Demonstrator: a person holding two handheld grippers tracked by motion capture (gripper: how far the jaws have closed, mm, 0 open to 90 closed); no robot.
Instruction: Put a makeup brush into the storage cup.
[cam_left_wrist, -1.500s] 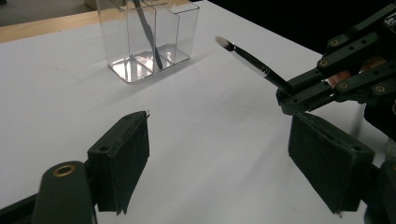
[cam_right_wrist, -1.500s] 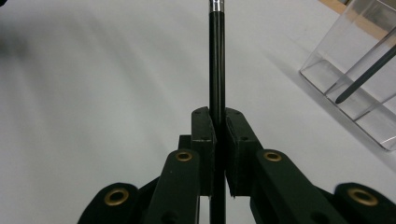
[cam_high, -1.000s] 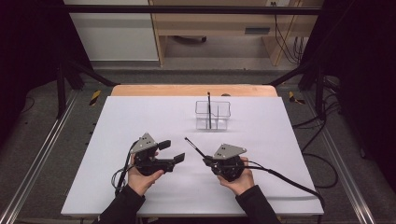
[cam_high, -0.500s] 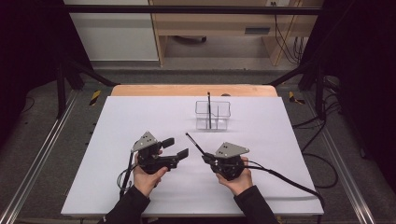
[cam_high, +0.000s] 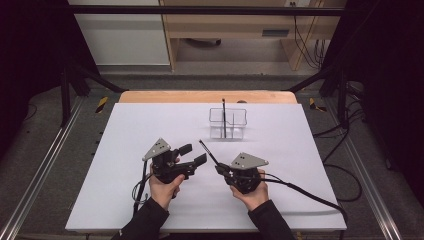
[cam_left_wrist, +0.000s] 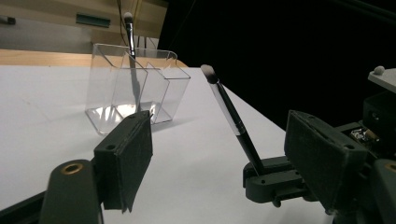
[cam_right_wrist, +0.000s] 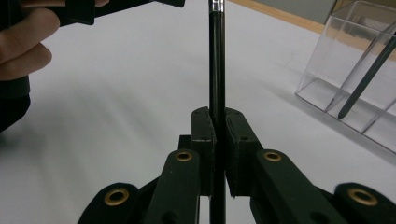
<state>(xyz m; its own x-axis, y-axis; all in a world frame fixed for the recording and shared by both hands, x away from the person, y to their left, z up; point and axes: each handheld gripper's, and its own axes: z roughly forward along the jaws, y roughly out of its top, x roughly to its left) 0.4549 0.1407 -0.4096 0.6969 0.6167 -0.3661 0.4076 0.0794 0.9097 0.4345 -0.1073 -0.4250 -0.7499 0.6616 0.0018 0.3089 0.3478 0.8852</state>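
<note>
**Two brushes, one in the jaws and one in the clear holder**

The right gripper (cam_high: 220, 169) has its jaws pressed tight on the dark handle of a makeup brush (cam_high: 207, 152), low on the handle. Seen from above, the brush's long axis runs on a diagonal – away from the person and toward their left, with the bristle end farthest from the jaws. In the left gripper view the same brush (cam_left_wrist: 230, 116) rises at a slant from those jaws, its pale tip uppermost and clear of the white table (cam_high: 125, 145).

The left gripper (cam_high: 192, 154) sits just to the left of it, jaws wide apart and holding nothing; the brush tip lies near them but does not touch.

Further back on the table stands a clear plastic organiser (cam_high: 228, 123) divided into compartments. One second brush (cam_high: 224, 116) stands in it, close to upright, handle end down and bristles sticking up above the rim – I cannot tell exactly which compartment it is in. The other compartments look empty.

Count: two brushes, one organiser, two grippers, each held in a hand (cam_high: 163, 188)
</note>
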